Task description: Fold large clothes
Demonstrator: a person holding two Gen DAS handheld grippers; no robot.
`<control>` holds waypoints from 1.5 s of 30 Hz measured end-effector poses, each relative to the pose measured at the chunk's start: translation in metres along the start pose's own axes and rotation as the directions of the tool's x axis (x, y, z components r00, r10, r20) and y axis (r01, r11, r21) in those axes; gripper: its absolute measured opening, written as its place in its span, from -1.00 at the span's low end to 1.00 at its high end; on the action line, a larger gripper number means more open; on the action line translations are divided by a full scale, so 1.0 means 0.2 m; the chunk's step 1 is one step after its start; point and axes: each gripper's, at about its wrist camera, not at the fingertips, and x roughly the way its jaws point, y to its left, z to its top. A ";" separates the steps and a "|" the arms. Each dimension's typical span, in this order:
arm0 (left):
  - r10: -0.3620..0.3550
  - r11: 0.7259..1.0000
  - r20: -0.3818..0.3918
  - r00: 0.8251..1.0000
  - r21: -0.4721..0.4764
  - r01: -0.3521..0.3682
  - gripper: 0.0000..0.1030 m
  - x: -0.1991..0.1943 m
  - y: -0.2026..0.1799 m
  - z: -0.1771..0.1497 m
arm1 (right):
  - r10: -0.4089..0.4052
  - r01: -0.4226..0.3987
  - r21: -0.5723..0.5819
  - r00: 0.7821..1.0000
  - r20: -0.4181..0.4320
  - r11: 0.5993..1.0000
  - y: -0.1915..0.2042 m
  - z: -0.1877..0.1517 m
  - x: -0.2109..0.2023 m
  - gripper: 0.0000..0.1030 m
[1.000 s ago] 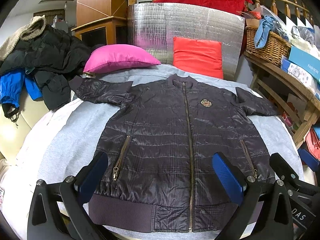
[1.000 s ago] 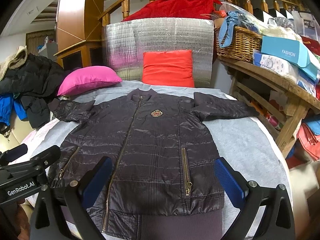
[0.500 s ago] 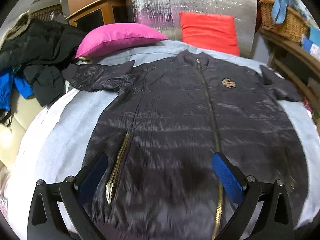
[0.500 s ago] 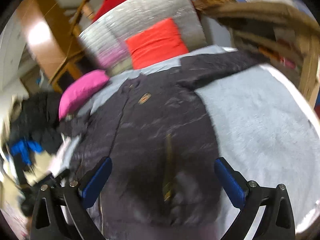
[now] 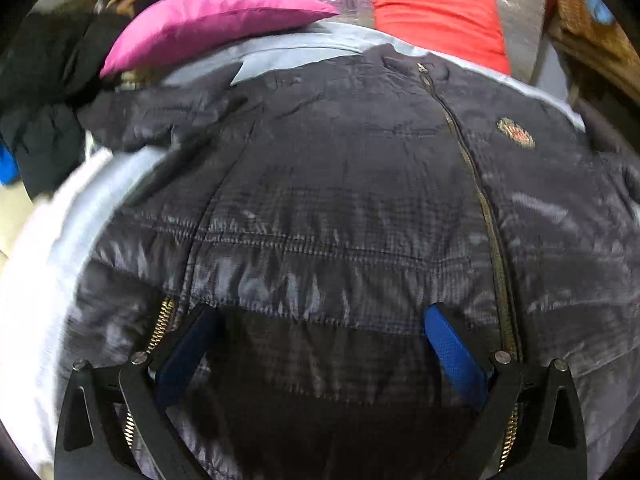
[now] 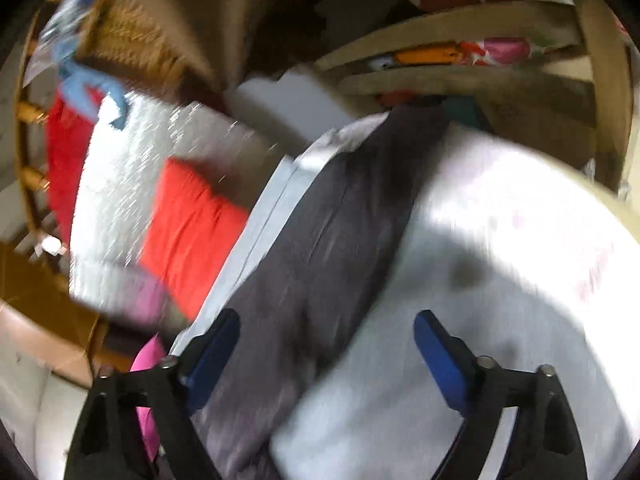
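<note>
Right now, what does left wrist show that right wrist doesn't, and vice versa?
Left wrist only: the jacket's zipped front, its chest crest, a side pocket zipper, and a dark clothes pile.

Right wrist only: one jacket sleeve running to the edge of the grey surface, a wicker basket, and a wooden shelf frame. The view is tilted and motion-blurred.

Both: the dark jacket, the grey sheet, the red cushion, the pink pillow, the silver mat, and open jaws holding nothing.

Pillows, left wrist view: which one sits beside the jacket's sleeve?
The pink pillow, at upper left, just above the outstretched sleeve. The red pillow stands further right, behind the collar.
</note>
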 end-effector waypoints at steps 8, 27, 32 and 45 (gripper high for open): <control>-0.017 1.000 0.011 1.000 -0.011 0.017 1.00 0.01 0.01 -0.02 | -0.188 0.187 -0.026 0.981 -0.040 0.982 -0.01 0.14 0.29 -0.64; -0.092 0.993 0.009 0.996 -0.071 0.093 1.00 -0.17 0.16 0.01 | 0.003 -0.093 -0.909 0.995 -0.100 0.406 1.52 -1.64 0.07 -0.82; -0.122 0.987 0.040 0.992 -0.095 0.126 1.00 -0.26 0.29 0.09 | -0.095 -0.237 -0.867 0.947 -0.306 0.438 1.36 -1.95 0.28 0.05; -0.306 0.925 0.019 0.952 -0.230 0.302 1.00 -0.02 0.23 0.52 | 0.299 -0.486 -0.379 0.839 -0.454 0.787 0.94 -1.48 -0.07 1.00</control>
